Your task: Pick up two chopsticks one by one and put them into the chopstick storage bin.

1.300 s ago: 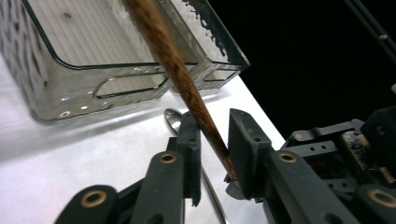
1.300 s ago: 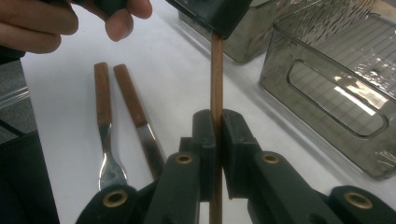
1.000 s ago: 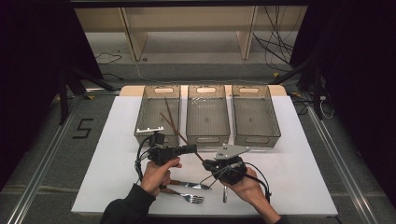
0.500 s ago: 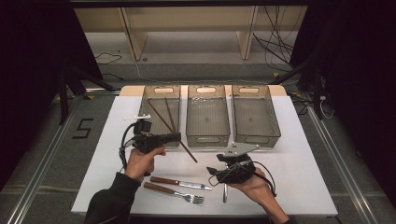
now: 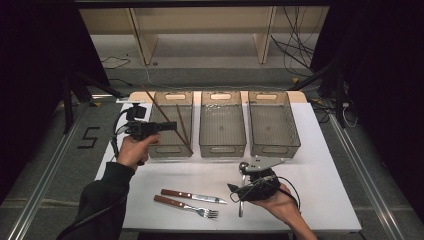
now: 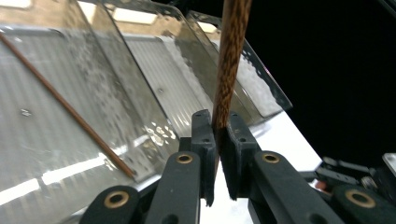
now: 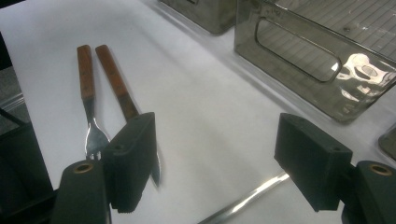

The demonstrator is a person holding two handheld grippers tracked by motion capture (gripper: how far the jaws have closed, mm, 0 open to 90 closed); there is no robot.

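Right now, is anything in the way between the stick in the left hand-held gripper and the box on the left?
Nothing visible. The left hand-held gripper holds the chopstick over the left bin, whose top is open.

1. A single white numeral "5" [image 5: 86,138] is marked on the dark grey floor, at about nine o'clock from the white table [image 5: 320,165], just off its left edge in the high view.
2. No other text, label or brand can be read.

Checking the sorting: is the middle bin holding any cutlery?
No, the middle bin lies bare inside, while the fork and knife lie on the table.
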